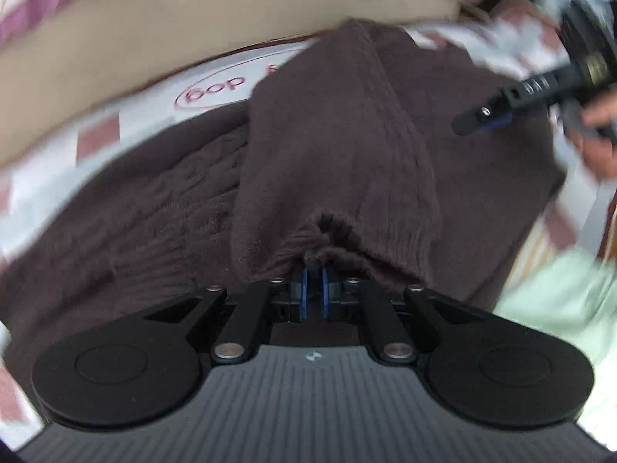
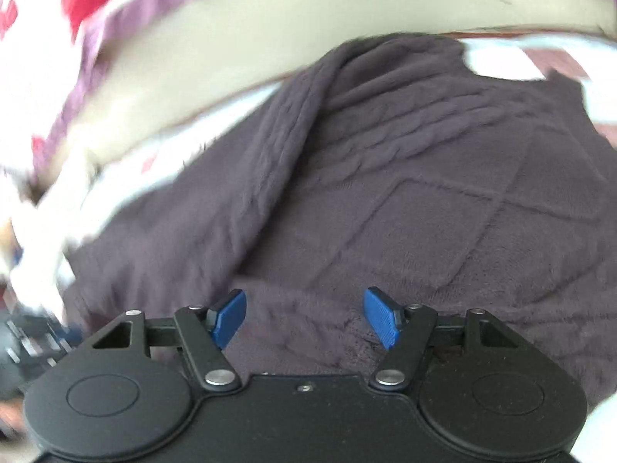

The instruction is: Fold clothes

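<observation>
Left gripper (image 1: 314,270): jaws closed on the ribbed cuff (image 1: 327,227) of the sweater (image 1: 443,162), sleeve draped across the body toward 12 o'clock. Right gripper (image 2: 304,318): jaws wide, nothing between them, hovering over the sweater, which lies flat on a patterned sheet (image 1: 96,139). Judgement: thick soft knit, limp, stretchy, not slippery; hold by cuff, hem or shoulder seams.

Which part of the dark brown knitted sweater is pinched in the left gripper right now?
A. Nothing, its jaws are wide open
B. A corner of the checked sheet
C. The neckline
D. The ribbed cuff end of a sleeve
D. In the left wrist view the left gripper has its blue pads closed on the bunched ribbed cuff of the sleeve, which lies over the sweater.
</observation>
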